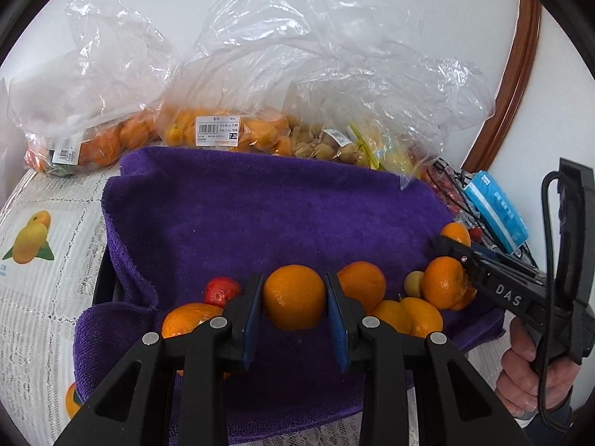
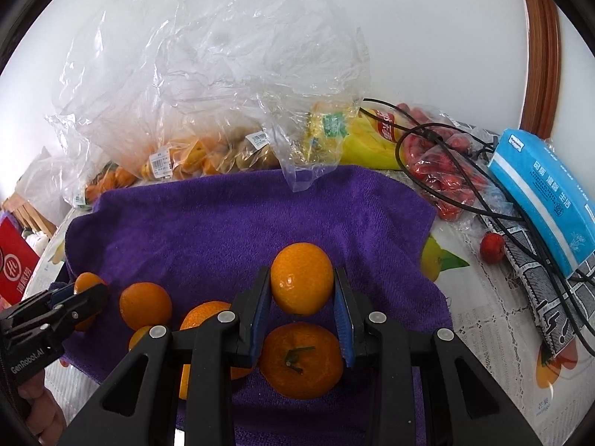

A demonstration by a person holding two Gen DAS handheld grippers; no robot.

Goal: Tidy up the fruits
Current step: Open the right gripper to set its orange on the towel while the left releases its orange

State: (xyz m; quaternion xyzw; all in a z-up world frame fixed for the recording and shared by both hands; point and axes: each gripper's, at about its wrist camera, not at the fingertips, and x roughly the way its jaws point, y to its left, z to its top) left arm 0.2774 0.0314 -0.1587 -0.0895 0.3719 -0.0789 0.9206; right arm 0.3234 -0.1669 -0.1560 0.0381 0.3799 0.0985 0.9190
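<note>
Left wrist view
Left gripper [image 1: 294, 310]: lower centre of frame, blue pads pinching an orange [image 1: 293, 296] from both sides.
Purple towel [image 1: 260, 215]: mid-frame, loose oranges along its lower edge.
Bagged fruit [image 1: 223, 132]: upper centre, behind towel.

Right wrist view
Right gripper [image 2: 302, 312]: lower centre, pads clamped on a second orange [image 2: 302, 278].
Stemmed orange [image 2: 300, 360]: directly below the held one, resting on towel.
Blue tissue pack [image 2: 543, 193]: right edge of frame.

Left tool [image 1: 294, 297] and right tool [image 2: 302, 290] both point forward, blue pads clamped inward
</note>
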